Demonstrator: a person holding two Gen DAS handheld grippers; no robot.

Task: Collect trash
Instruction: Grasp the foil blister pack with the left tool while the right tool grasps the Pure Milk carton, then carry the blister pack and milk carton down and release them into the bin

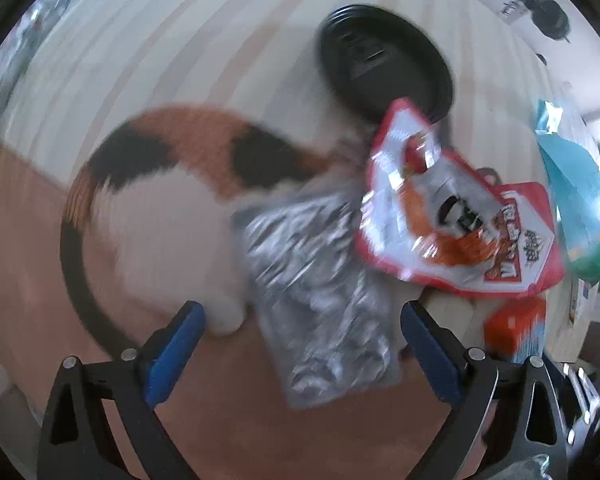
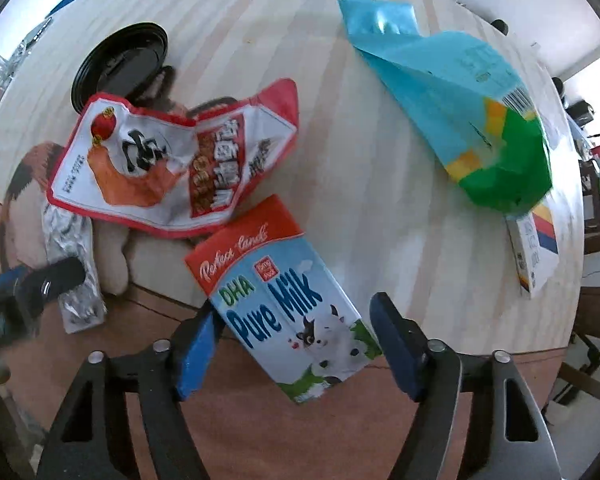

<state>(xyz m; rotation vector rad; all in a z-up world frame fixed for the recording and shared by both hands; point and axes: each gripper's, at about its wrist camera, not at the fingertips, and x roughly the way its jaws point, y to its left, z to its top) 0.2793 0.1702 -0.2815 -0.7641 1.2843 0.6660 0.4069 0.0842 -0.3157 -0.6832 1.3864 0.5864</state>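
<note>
A silver foil bag (image 1: 320, 308) lies over the table's edge, between the fingers of my left gripper (image 1: 304, 328), which is open and points down, its pads clear of the foil. In the right wrist view a "Pure Milk" carton (image 2: 284, 300) lies slantwise at the table's edge inside my right gripper (image 2: 292, 328). Both blue pads meet the carton's sides. A crumpled red snack bag (image 2: 172, 164) lies just beyond the carton and overlaps the foil bag (image 2: 76, 276). One finger (image 2: 56, 278) of the left gripper shows at the left of that view.
A calico cat (image 1: 172, 184) stands at the table's edge by the foil bag, its head hidden under the red bag (image 1: 460, 216). A black lid (image 2: 120, 64), a blue-green bag (image 2: 472, 112) and a small box (image 2: 534, 248) lie on the light wooden table (image 2: 340, 152).
</note>
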